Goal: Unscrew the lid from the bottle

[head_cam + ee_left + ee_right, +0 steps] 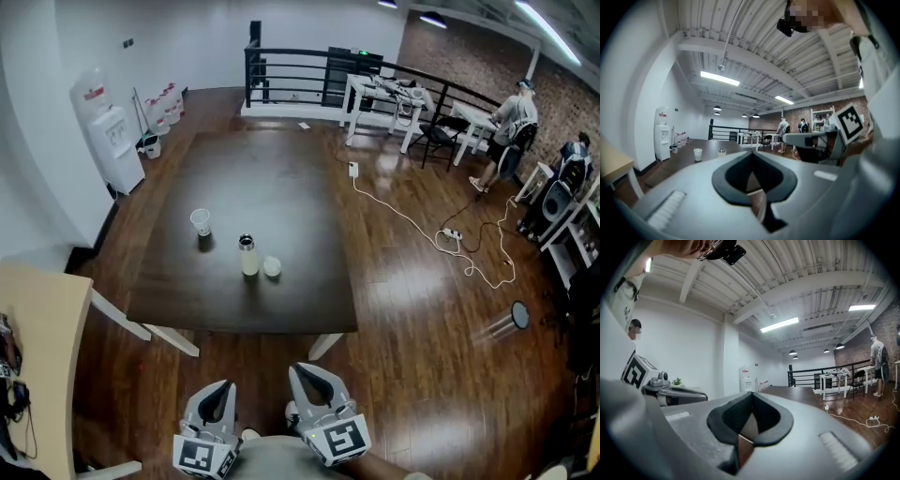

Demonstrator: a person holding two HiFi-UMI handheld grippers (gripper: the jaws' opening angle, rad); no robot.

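Note:
A pale bottle [247,257] with a silvery lid stands upright near the front of the dark table [281,178]. A small white round object [272,266] lies just right of it. A white cup [201,221] stands further left. My left gripper [223,388] and right gripper [300,371] are side by side at the bottom of the head view, short of the table, both shut and empty. In the left gripper view the cup [697,153] and bottle [722,151] show small and far beyond the shut left gripper [751,153]. The right gripper [751,394] points level past the table [797,392].
A water dispenser [111,141] stands by the left wall. A light wooden surface [37,356] is at the near left. A white cable [422,225] runs over the floor on the right. White desks [384,98], a black railing [300,70] and people [511,122] are at the back right.

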